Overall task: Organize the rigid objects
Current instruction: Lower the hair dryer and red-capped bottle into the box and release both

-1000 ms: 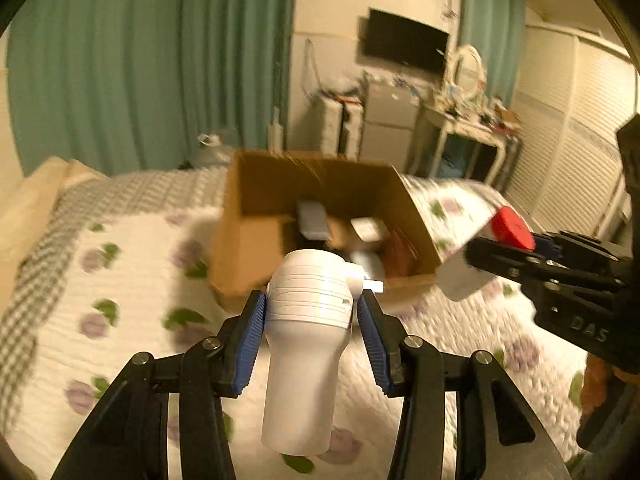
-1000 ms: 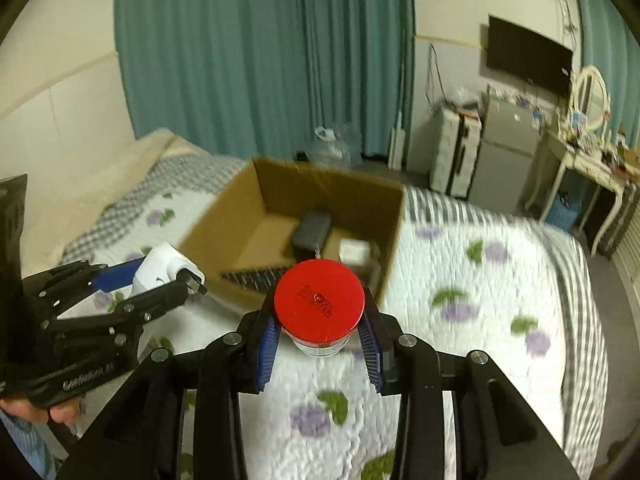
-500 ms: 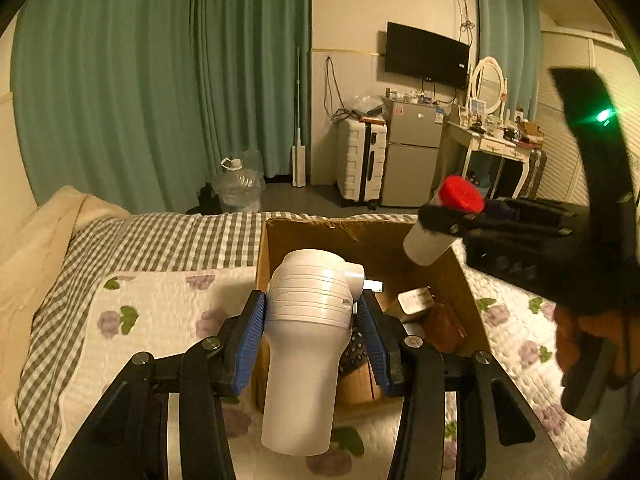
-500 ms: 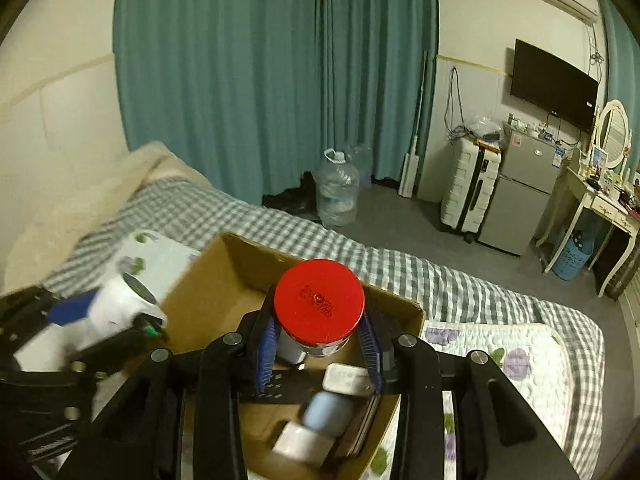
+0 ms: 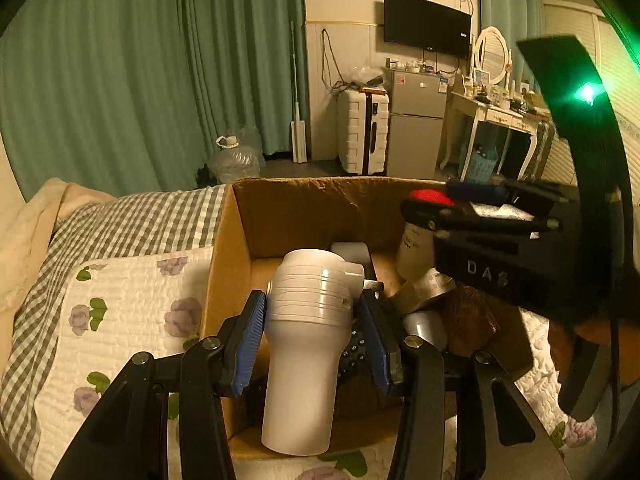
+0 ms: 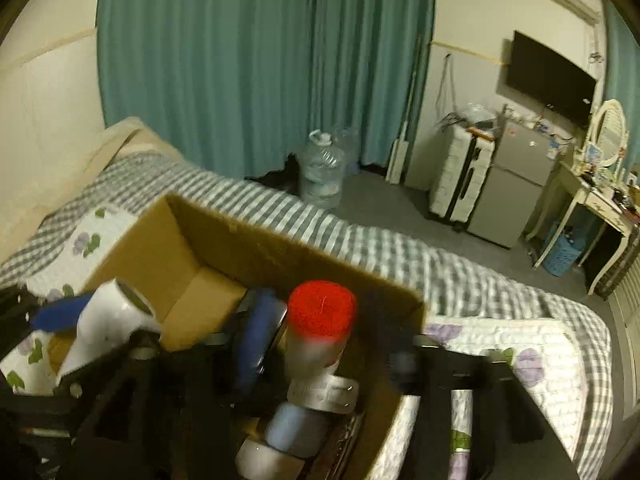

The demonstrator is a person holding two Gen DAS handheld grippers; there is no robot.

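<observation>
Someone's bedroom at home: quilted bed (image 6: 500,344), teal curtains (image 6: 248,64) behind it, wall TV (image 5: 426,26), suitcase (image 5: 362,130) beside a small fridge (image 5: 416,122).
</observation>
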